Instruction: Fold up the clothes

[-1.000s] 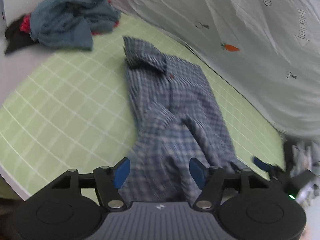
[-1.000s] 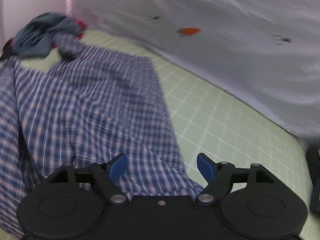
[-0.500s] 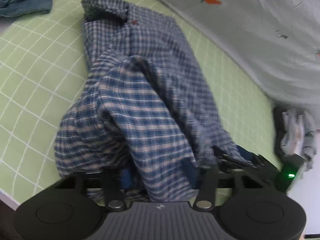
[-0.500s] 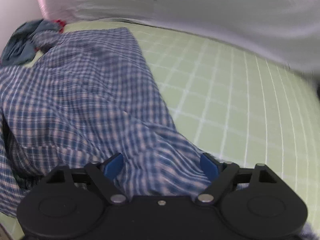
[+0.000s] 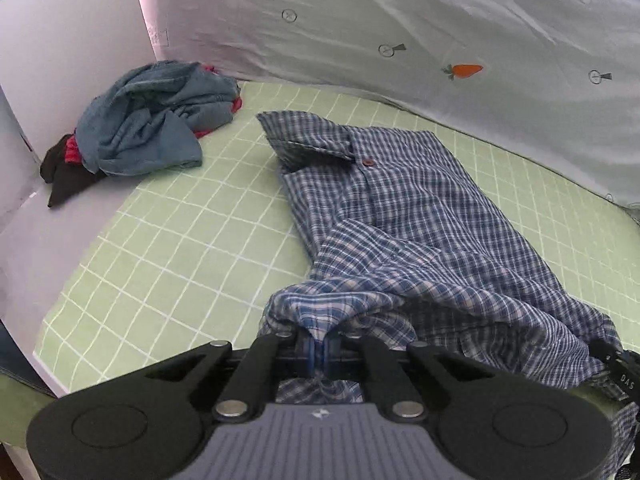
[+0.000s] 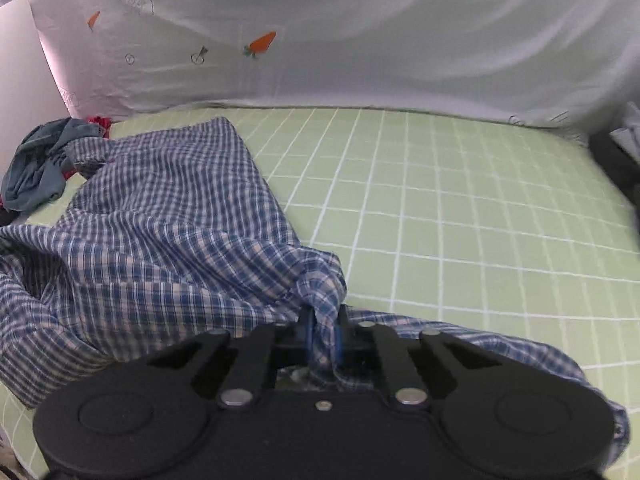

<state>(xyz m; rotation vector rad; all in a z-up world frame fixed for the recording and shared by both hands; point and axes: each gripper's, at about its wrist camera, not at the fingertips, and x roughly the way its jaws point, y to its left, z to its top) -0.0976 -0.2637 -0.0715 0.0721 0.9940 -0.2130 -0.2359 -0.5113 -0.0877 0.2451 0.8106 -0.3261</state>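
The green grid mat (image 5: pixel 168 248) carried the plaid shirt (image 5: pixel 420 216), collar toward the far white sheet (image 5: pixel 400 20), hem end bunched toward both grippers. The left gripper (image 5: pixel 319 350) had its fingers pressed together on a gather of the near hem; the right gripper (image 6: pixel 322 334) pinched another fold of the same shirt. The cloth hid most of both sets of fingertips, and the shirt's near edge was cut off behind the gripper bodies. Open mat lay right of the shirt (image 6: pixel 460 208). A pile of clothes (image 5: pixel 148 120) sat at the far left corner, well apart.
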